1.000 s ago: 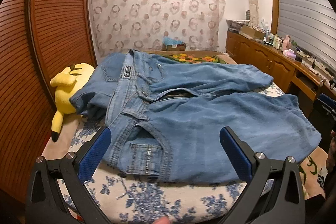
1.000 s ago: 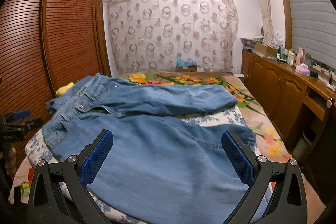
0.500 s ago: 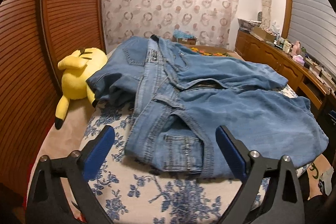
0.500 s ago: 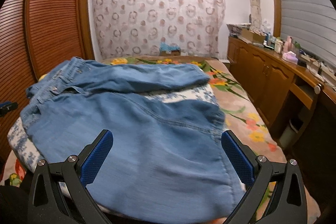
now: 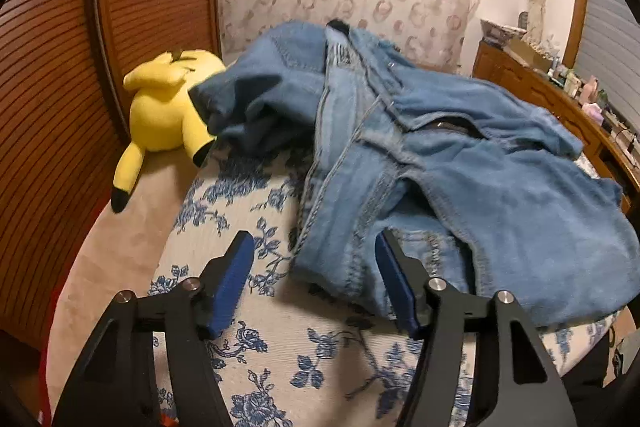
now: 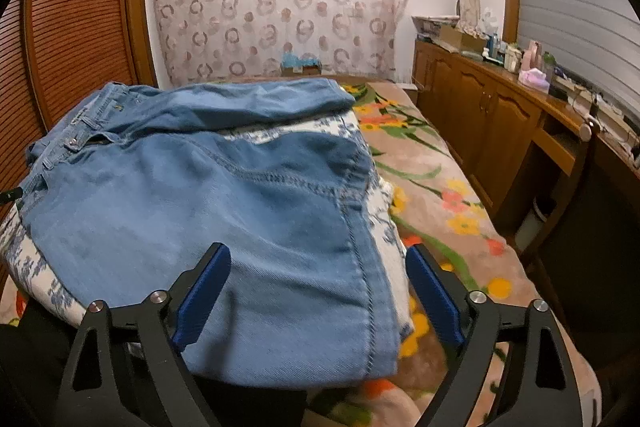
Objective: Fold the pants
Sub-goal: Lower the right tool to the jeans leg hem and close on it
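Note:
Light blue jeans [image 5: 460, 171] lie spread across a blue-flowered white cloth [image 5: 280, 347] on the bed. The waistband and near pocket corner face my left gripper [image 5: 316, 263], which is open with its jaws either side of that corner, just above the cloth. In the right wrist view the near pant leg [image 6: 240, 227] runs toward me and its hem hangs over the bed's front edge. My right gripper [image 6: 316, 279] is open, its jaws straddling the hem end of that leg. The far leg [image 6: 240, 103] lies behind.
A yellow plush toy [image 5: 164, 115] lies left of the jeans by the slatted wooden wardrobe [image 5: 60, 87]. A flowered blanket [image 6: 432, 187] covers the bed to the right. A wooden cabinet [image 6: 500, 119] with bottles lines the right wall.
Both grippers moved forward and down toward the jeans. Both have narrowed their jaws, the left at the waistband corner, the right at the leg hem.

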Demonstrator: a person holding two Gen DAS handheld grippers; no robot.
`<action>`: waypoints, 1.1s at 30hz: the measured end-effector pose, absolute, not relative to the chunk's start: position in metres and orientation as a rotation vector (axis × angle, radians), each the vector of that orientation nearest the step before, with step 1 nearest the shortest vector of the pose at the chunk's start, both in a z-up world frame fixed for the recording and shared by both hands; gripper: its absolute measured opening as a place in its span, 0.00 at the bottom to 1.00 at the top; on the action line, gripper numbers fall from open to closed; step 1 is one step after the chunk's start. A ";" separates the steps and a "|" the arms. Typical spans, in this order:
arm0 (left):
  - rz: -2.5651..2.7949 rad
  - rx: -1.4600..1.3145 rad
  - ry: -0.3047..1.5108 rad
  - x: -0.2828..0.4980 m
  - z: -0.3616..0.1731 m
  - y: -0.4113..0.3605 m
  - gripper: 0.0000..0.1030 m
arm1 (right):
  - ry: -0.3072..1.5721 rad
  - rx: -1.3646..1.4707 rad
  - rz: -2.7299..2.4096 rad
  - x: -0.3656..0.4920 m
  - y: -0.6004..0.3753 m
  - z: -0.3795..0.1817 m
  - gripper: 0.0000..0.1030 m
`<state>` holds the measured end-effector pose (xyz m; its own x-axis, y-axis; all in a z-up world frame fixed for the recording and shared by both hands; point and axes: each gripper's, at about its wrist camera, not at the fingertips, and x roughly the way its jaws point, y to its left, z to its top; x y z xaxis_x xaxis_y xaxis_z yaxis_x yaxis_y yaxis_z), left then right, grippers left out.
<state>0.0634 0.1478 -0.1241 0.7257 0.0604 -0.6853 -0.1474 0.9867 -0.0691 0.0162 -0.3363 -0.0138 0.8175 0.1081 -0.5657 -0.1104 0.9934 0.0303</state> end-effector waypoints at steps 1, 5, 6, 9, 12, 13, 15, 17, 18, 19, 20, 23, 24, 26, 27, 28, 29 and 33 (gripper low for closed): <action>0.118 -0.122 0.758 0.064 -0.126 0.148 0.62 | 0.607 -0.001 0.118 0.017 -0.338 -0.013 0.83; 0.124 -0.123 0.781 0.066 -0.135 0.150 0.62 | 0.622 0.017 0.119 0.014 -0.347 -0.012 0.78; 0.125 -0.123 0.783 0.066 -0.136 0.150 0.62 | 0.627 0.026 0.121 0.010 -0.348 -0.011 0.78; 0.127 -0.120 0.788 0.067 -0.137 0.148 0.62 | 0.633 0.039 0.117 0.004 -0.351 -0.009 0.76; 0.126 -0.114 0.793 0.068 -0.138 0.148 0.62 | 0.634 0.054 0.128 0.007 -0.357 -0.009 0.71; 0.125 -0.113 0.796 0.068 -0.139 0.148 0.62 | 0.635 0.054 0.132 0.007 -0.357 -0.009 0.68; 0.125 -0.111 0.794 0.068 -0.139 0.148 0.62 | 0.639 0.056 0.140 0.012 -0.359 -0.011 0.64; 0.126 -0.110 0.795 0.068 -0.139 0.148 0.62 | 0.644 0.058 0.148 0.016 -0.360 -0.013 0.59; 0.126 -0.106 0.794 0.068 -0.140 0.148 0.62 | 0.645 0.058 0.148 0.018 -0.362 -0.013 0.59; 0.127 -0.103 0.794 0.068 -0.140 0.148 0.62 | 0.646 0.060 0.149 0.018 -0.364 -0.013 0.58; 0.128 -0.101 0.793 0.068 -0.140 0.148 0.62 | 0.647 0.063 0.153 0.020 -0.366 -0.014 0.55; 0.128 -0.101 0.793 0.069 -0.140 0.148 0.62 | 0.659 0.058 0.161 0.023 -0.366 -0.015 0.52; 0.127 -0.101 0.792 0.068 -0.140 0.148 0.62 | 0.664 0.061 0.167 0.028 -0.368 -0.016 0.52; 0.125 -0.100 0.790 0.069 -0.141 0.147 0.63 | 0.669 0.073 0.175 0.030 -0.370 -0.015 0.52; 0.122 -0.100 0.789 0.069 -0.141 0.148 0.63 | 0.669 0.072 0.173 0.031 -0.370 -0.015 0.52; 0.120 -0.100 0.788 0.069 -0.141 0.148 0.63 | 0.671 0.070 0.174 0.032 -0.370 -0.015 0.51; 0.118 -0.100 0.787 0.069 -0.141 0.148 0.63 | 0.678 0.067 0.175 0.033 -0.370 -0.016 0.51; 0.116 -0.099 0.787 0.069 -0.140 0.148 0.63 | 0.705 0.059 0.172 0.038 -0.368 -0.020 0.46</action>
